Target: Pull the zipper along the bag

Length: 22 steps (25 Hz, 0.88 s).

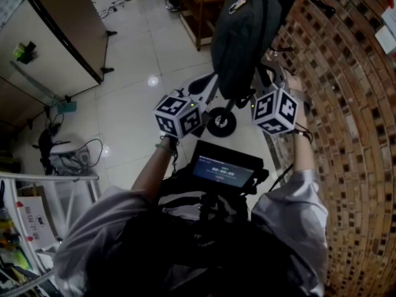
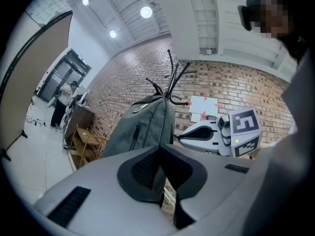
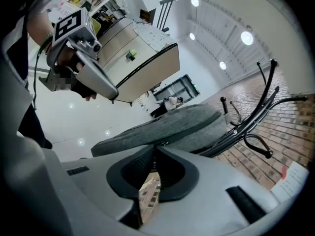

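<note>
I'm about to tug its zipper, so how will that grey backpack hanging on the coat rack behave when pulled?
Likely floppy: the backpack is soft fabric sagging from the coat rack. It would probably swing when tugged, as it hangs only by its top. It looks flat, so it is probably light.

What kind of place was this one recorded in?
Probably an indoor office or workshop space: a brick wall, a glossy tiled floor, and a grey backpack hung on a coat stand.

bag (image 1: 244,36): grey backpack, hanging upright | zipper (image 3: 164,142): along its edge
</note>
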{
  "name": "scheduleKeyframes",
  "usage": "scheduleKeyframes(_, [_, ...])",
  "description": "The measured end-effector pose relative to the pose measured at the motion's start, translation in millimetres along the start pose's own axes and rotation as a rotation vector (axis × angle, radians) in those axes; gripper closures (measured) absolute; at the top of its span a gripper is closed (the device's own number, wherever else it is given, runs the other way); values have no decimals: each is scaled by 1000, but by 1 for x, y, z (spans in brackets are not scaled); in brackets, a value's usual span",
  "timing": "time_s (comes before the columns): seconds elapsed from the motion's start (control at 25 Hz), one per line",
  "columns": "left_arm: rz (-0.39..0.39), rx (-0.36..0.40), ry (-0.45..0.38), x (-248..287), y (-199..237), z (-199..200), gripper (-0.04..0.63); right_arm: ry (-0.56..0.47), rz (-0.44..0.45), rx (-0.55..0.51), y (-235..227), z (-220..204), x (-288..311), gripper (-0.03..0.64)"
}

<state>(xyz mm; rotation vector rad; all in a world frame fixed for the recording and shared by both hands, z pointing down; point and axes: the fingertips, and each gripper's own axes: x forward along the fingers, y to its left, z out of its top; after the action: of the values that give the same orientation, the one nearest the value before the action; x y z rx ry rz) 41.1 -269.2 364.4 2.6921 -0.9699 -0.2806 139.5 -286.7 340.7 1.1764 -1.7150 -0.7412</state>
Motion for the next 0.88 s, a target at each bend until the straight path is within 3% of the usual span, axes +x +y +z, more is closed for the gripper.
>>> scheduleKeyframes(0.88, [-2,-11,27,-2,1,-6,588,66,121,85,58,-24,2,589])
